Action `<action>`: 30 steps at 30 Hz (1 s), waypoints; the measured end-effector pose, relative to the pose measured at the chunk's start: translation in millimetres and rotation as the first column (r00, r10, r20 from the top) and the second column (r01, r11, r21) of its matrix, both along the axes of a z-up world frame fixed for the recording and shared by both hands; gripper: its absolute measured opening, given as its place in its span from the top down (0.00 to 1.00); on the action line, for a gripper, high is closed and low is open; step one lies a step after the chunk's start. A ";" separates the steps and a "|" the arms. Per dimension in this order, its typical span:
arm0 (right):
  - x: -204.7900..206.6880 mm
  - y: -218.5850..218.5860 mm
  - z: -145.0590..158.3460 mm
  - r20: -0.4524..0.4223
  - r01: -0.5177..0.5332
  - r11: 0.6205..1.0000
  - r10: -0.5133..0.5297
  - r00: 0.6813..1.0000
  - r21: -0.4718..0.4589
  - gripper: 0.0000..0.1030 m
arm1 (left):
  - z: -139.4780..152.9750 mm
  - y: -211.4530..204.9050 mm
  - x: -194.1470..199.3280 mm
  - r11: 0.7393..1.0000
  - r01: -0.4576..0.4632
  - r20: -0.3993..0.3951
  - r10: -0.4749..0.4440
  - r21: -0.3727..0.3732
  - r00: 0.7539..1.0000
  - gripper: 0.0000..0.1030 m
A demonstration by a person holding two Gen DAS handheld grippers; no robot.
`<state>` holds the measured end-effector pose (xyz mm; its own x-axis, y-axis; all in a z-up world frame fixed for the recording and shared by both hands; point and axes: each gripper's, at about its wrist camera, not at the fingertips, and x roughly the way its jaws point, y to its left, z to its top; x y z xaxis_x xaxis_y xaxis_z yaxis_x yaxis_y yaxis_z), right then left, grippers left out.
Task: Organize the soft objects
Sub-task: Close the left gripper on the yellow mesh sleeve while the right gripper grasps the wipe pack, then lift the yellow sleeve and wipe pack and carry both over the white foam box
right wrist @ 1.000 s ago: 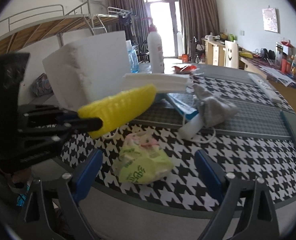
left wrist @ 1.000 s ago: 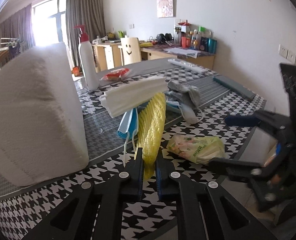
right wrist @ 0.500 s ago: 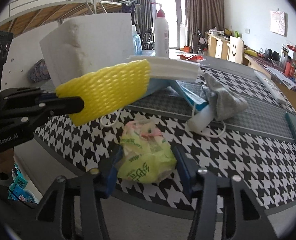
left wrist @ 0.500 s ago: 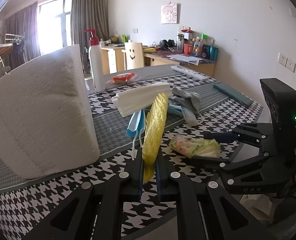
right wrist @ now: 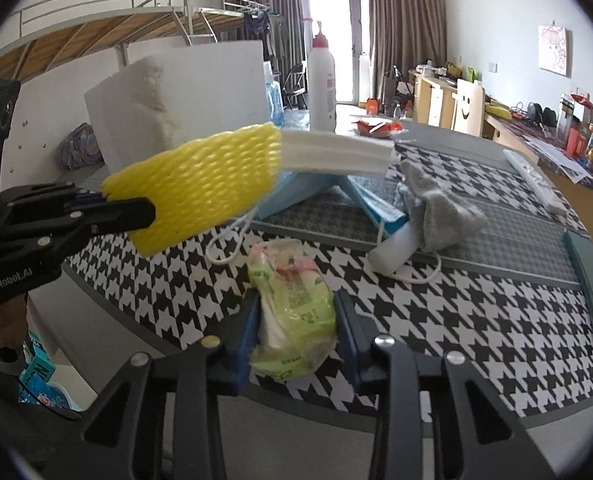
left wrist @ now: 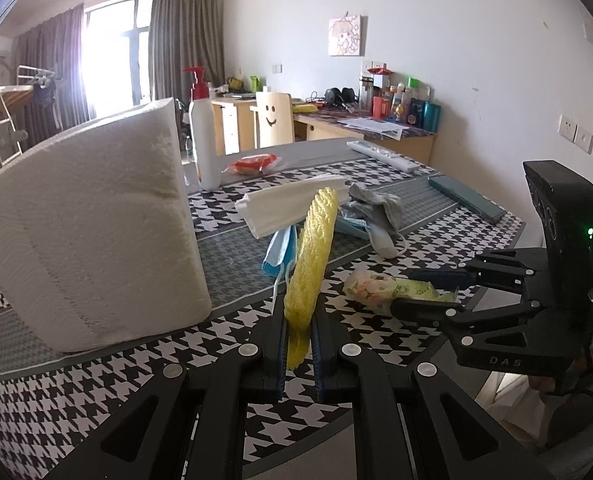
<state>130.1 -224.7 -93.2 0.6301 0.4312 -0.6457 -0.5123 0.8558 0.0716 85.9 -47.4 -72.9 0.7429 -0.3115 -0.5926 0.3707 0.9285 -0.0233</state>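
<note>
The left tongs (left wrist: pixel 298 340) are clamped on the lower end of a yellow foam net sleeve (left wrist: pixel 314 248), which sticks up and forward from between them, clear of the table (left wrist: pixel 448 216) with its black-and-white houndstooth cloth. From the other side, the sleeve hangs out over the table's near edge, in front of a big white paper towel pack (right wrist: pixel 184 96).

The right tongs (right wrist: pixel 296 326) have just been closing, and a green tissue packet (right wrist: pixel 292 308) now sits between them at the table's near edge. Both blue pads press against its sides, so they are gripping it; the packet appears to rest on the cloth.

Further back lie a stack of white face masks (left wrist: pixel 292 204) propped on some blue masks (left wrist: pixel 280 254), and a crumpled grey cloth (left wrist: pixel 376 204) just beside them. A white pump bottle (left wrist: pixel 204 140) with a red top stands behind the paper towel pack.
</note>
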 end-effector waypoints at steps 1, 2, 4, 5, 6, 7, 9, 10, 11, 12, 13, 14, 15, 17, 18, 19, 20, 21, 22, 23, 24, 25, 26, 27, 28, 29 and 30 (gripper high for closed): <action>-0.6 -1.3 2.9 0.006 0.003 1.000 -0.003 1.000 0.007 0.60 | 2.0 0.1 -1.7 1.000 0.001 0.005 -0.001 0.001 1.000 0.89; -1.1 -1.6 5.5 0.010 0.003 1.000 -0.003 1.000 0.014 0.60 | 4.0 0.2 -2.8 1.000 0.001 0.010 -0.001 0.001 1.000 0.89; -3.4 -1.1 10.7 0.023 0.003 1.000 -0.004 1.000 0.017 0.60 | 8.4 1.3 -5.6 1.000 -0.001 0.022 0.001 -0.002 1.000 0.89; -3.5 -1.2 13.9 0.030 0.005 1.000 -0.006 1.000 0.020 0.60 | 10.5 2.1 -6.5 1.000 -0.002 0.027 0.002 -0.006 1.000 0.89; -3.7 -1.4 16.2 0.034 0.006 1.000 -0.007 0.999 0.023 0.60 | 12.2 3.9 -8.1 1.000 -0.001 0.032 0.002 -0.009 0.999 0.89; -4.0 -1.7 18.6 0.039 0.007 1.000 -0.008 0.999 0.025 0.60 | 14.4 4.9 -10.0 1.000 -0.003 0.038 0.004 -0.010 0.999 0.89; -3.8 -2.6 22.6 0.049 0.012 0.999 -0.013 0.999 0.030 0.60 | 17.9 5.0 -12.4 1.000 -0.006 0.048 0.006 -0.012 0.999 0.89; -3.8 -2.9 25.2 0.053 0.012 0.999 -0.014 0.998 0.034 0.60 | 20.1 5.9 -13.6 1.000 -0.008 0.053 0.009 -0.015 0.999 0.89; -2.7 -3.3 28.2 0.059 0.013 0.999 -0.016 0.998 0.040 0.60 | 22.4 6.3 -13.7 1.000 -0.011 0.057 0.012 -0.018 0.998 0.89; -2.5 -3.6 31.2 0.065 0.014 0.999 -0.017 0.998 0.045 0.60 | 25.2 7.2 -14.8 1.000 -0.015 0.063 0.016 -0.020 0.998 0.89; -2.6 -3.5 35.1 0.075 0.014 0.999 -0.018 0.997 0.048 0.60 | 28.1 6.5 -13.4 1.000 -0.017 0.067 0.019 -0.021 0.998 0.89; -1.9 -4.2 37.5 0.083 0.015 0.999 -0.019 0.996 0.052 0.60 | 30.8 6.7 -13.5 0.999 -0.023 0.073 0.024 -0.023 0.997 0.89; -1.6 -5.2 39.0 0.089 0.015 0.998 -0.020 0.996 0.056 0.60 | 34.0 7.6 -14.3 0.999 -0.028 0.081 0.029 -0.024 0.996 0.89; -0.4 -5.7 45.3 0.103 0.016 0.998 -0.022 0.994 0.064 0.60 | 39.5 8.6 -13.8 0.999 -0.037 0.094 0.040 -0.028 0.995 0.89; -1.6 -5.6 47.8 0.109 0.016 0.998 -0.023 0.994 0.067 0.60 | 42.6 9.5 -13.1 0.999 -0.041 0.098 0.044 -0.032 0.994 0.89; -1.1 -5.8 50.2 0.115 0.019 0.997 -0.027 0.993 0.070 0.60 | 44.9 8.8 -11.5 0.999 -0.042 0.100 0.045 -0.035 0.994 0.89; -1.7 -5.8 52.2 0.121 0.021 0.997 -0.030 0.992 0.075 0.60 | 48.3 9.7 -11.6 0.998 -0.044 0.105 0.048 -0.040 0.993 0.89; -1.2 -6.6 54.1 0.124 0.022 0.997 -0.031 0.992 0.078 0.60 | 50.5 10.8 -11.8 0.998 -0.046 0.110 0.051 -0.041 0.993 0.89; -1.8 -6.5 56.1 0.131 0.022 0.997 -0.033 0.991 0.080 0.60 | 51.6 11.1 -11.3 0.998 -0.049 0.115 0.053 -0.041 0.992 0.89; -1.8 -6.4 58.7 0.137 0.023 0.996 -0.034 0.990 0.081 0.60 | 54.0 11.1 -11.2 0.998 -0.050 0.120 0.055 -0.041 0.991 0.89; -2.1 -7.1 60.8 0.142 0.024 0.996 -0.036 0.989 0.083 0.60 | 55.3 10.5 -10.9 0.998 -0.050 0.123 0.055 -0.040 0.991 0.89; -2.0 -7.5 63.1 0.147 0.026 0.996 -0.038 0.988 0.086 0.60 | 57.3 10.1 -10.9 0.998 -0.052 0.127 0.056 -0.039 0.990 0.89; -2.6 -8.2 65.2 0.152 0.028 0.996 -0.041 0.988 0.089 0.60 | 59.2 9.4 -10.8 0.998 -0.052 0.130 0.057 -0.040 0.990 0.89; -2.3 -8.7 67.5 0.156 0.030 0.995 -0.044 0.987 0.093 0.60 | 60.7 9.0 -10.9 0.998 -0.052 0.133 0.057 -0.041 0.990 0.89; -2.5 -9.2 69.8 0.160 0.030 0.995 -0.046 0.986 0.097 0.60 | 62.6 8.7 -10.7 0.998 -0.053 0.136 0.058 -0.042 0.989 0.89; -2.6 -9.5 72.6 0.167 0.032 0.994 -0.049 0.985 0.101 0.60 | 64.6 8.2 -10.3 0.998 -0.056 0.140 0.062 -0.043 0.988 0.89; -2.1 -9.9 75.4 0.172 0.036 0.994 -0.054 0.984 0.105 0.60 | 67.2 8.3 -9.7 0.997 -0.062 0.144 0.067 -0.045 0.987 0.89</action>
